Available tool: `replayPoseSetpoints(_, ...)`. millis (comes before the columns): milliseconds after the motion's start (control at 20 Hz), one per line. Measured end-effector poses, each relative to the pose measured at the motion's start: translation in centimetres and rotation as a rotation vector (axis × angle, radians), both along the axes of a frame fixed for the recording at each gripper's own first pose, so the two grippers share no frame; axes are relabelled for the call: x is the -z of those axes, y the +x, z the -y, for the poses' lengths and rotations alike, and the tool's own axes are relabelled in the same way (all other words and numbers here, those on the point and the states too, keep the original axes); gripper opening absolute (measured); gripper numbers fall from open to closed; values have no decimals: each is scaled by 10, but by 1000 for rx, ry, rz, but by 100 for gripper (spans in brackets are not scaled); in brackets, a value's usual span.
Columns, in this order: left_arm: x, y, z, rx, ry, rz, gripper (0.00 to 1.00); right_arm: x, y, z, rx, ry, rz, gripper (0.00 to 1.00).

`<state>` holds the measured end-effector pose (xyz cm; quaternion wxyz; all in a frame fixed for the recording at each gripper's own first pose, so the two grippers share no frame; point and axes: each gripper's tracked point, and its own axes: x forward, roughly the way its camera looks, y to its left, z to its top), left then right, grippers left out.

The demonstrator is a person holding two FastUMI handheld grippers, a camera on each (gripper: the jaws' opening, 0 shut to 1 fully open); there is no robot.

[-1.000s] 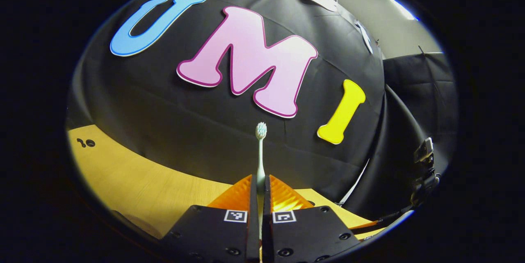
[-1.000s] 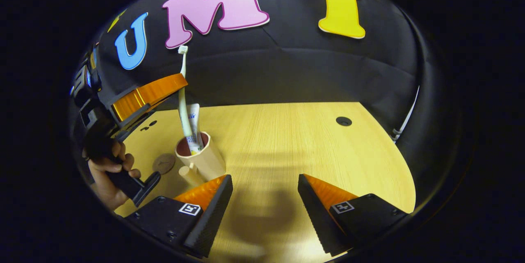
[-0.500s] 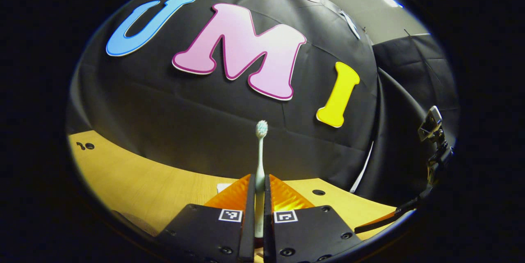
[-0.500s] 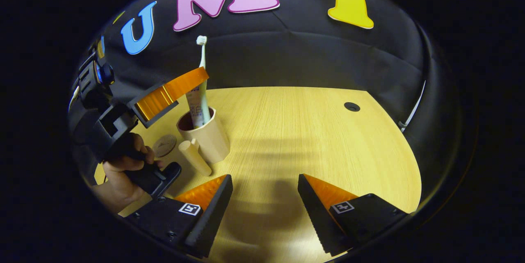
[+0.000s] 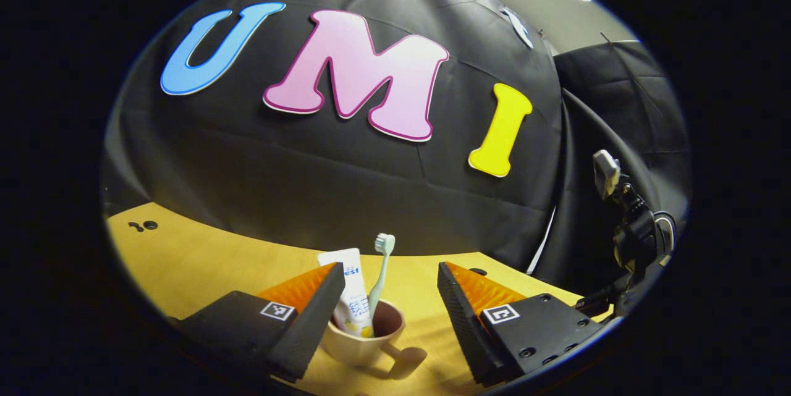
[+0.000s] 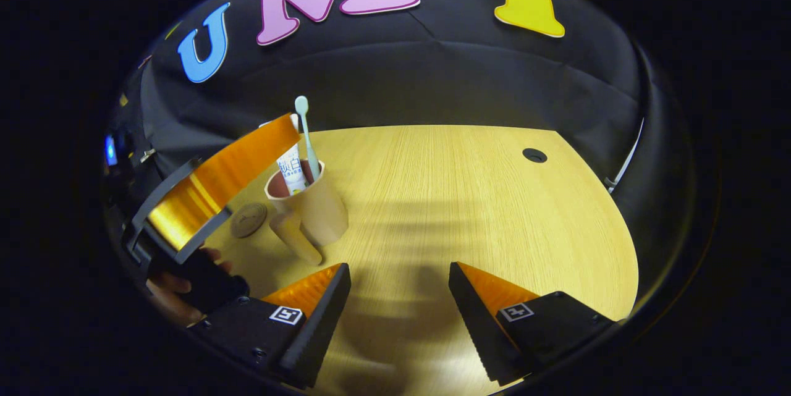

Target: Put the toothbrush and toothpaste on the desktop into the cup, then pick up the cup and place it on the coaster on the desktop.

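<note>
A beige cup [image 5: 361, 346] with a handle stands on the wooden desk, seen also in the right gripper view as the cup [image 6: 318, 210]. Inside it stand a white toothpaste tube [image 5: 352, 291] and a pale green toothbrush [image 5: 380, 272], head up; the right gripper view shows the same toothbrush [image 6: 307, 136] and toothpaste [image 6: 290, 167]. My left gripper [image 5: 389, 303] is open just above the cup, fingers either side of it. The right gripper [image 6: 398, 297] is open over bare desk, to the right of the cup. A round brown coaster [image 6: 248, 220] lies left of the cup.
The wooden desk [image 6: 463, 198] stretches wide to the right, with a cable hole [image 6: 534, 154] at the far side. A hand [image 6: 179, 288] holds the left gripper's handle. The black cloth wall rises behind the desk.
The left gripper lowered the toothbrush into the cup, then opened and let it go. The toothbrush now leans inside the cup beside the toothpaste. The right gripper barely moved.
</note>
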<state>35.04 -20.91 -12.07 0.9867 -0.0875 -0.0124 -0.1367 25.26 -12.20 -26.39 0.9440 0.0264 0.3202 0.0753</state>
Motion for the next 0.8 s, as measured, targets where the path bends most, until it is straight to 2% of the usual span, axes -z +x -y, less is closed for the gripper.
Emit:
replayPoseSetpoints(600,31,-105,-83,-156,73,-210,97,-42,32,-52,-26,98,-16,98)
replayPoseSetpoints(800,39,-130,-108,-211,99,-261,97,-62,50,-74,-75,81,-36,98)
